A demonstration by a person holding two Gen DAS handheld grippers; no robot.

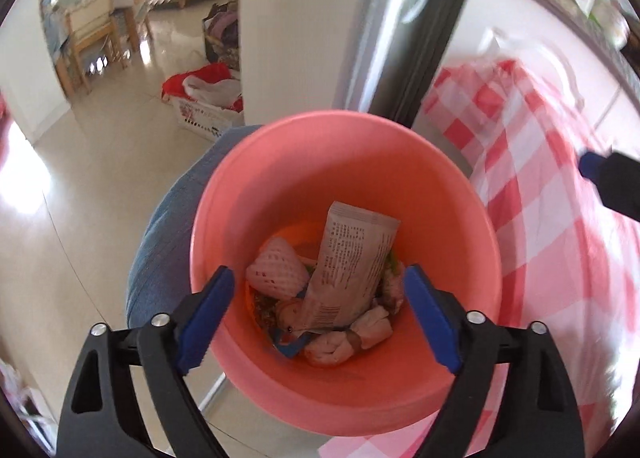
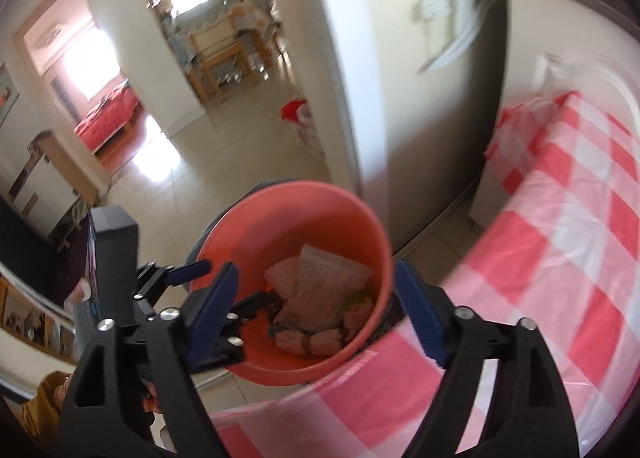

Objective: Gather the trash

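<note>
Left gripper (image 1: 320,314): blue-padded black jaws are seen spread wide above the bin mouth; nothing is held between them.

Right gripper (image 2: 316,314): jaws are likewise parted wide and empty, aimed down at the same bin from the table side. In this view the left gripper's body and one blue finger (image 2: 192,270) are seen at the bin's left rim.

Pink plastic bin (image 1: 280,162): round and open-topped, it is placed on the floor just beside the table edge. Its rim is overlapped in the picture by the hanging cloth.

Trash, inside the bin at its bottom:
- A printed grey-white wrapper (image 1: 352,262), propped at a tilt on the other items.
- A white foam fruit net (image 1: 276,270), lying to the wrapper's left.
- Crumpled pale tissue wads (image 1: 360,334), at the near side.
- A blue-edged scrap (image 1: 292,344) and small dark bits beneath; these cannot be told apart clearly.

Red-and-white checked tablecloth (image 1: 540,218): it is spread over the table to the right of the bin, and its surface is blurred.

Blue denim item (image 1: 164,234): it is pressed against the bin's far-left side; what it is cannot be told.

White wall corner (image 1: 288,38): it is seen behind the bin.

White basket (image 1: 204,118): set on the tiled floor, with red and white items heaped in it.

Wooden chairs (image 1: 92,38): they are seen farthest back, in the room beyond.
</note>
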